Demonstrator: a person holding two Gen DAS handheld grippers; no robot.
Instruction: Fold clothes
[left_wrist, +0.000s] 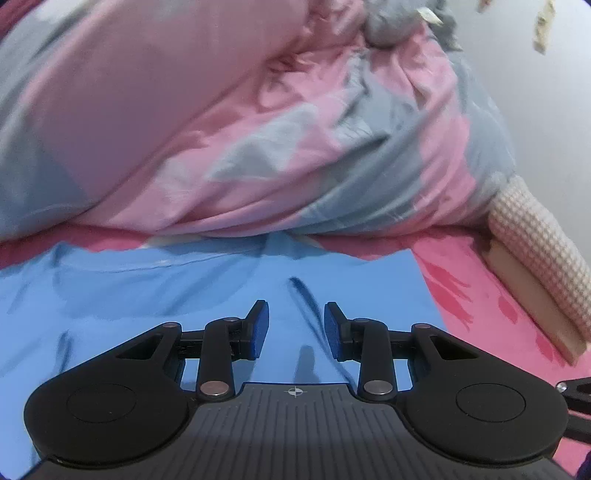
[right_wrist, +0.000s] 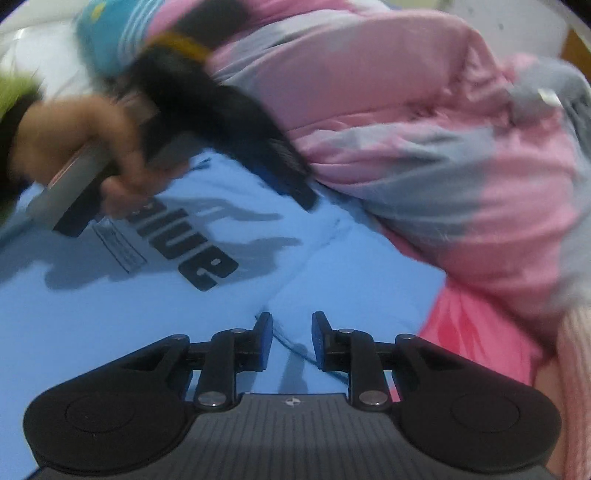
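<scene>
Your left gripper (left_wrist: 295, 328): jaws a little apart, holding nothing | your right gripper (right_wrist: 291, 338): same | both over the flat blue cotton shirt (left_wrist: 129, 295) | pink-and-grey blanket (left_wrist: 240, 129) behind.

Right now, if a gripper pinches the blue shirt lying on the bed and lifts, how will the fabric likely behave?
The blue shirt is probably floppy: it lies flat with soft creases, so it should drape and sag from one pinch. It looks thin and light. It may slide on the pink sheet.

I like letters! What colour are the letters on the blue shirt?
Black letters on the light blue cotton shirt, clearest in the right wrist view.
</scene>
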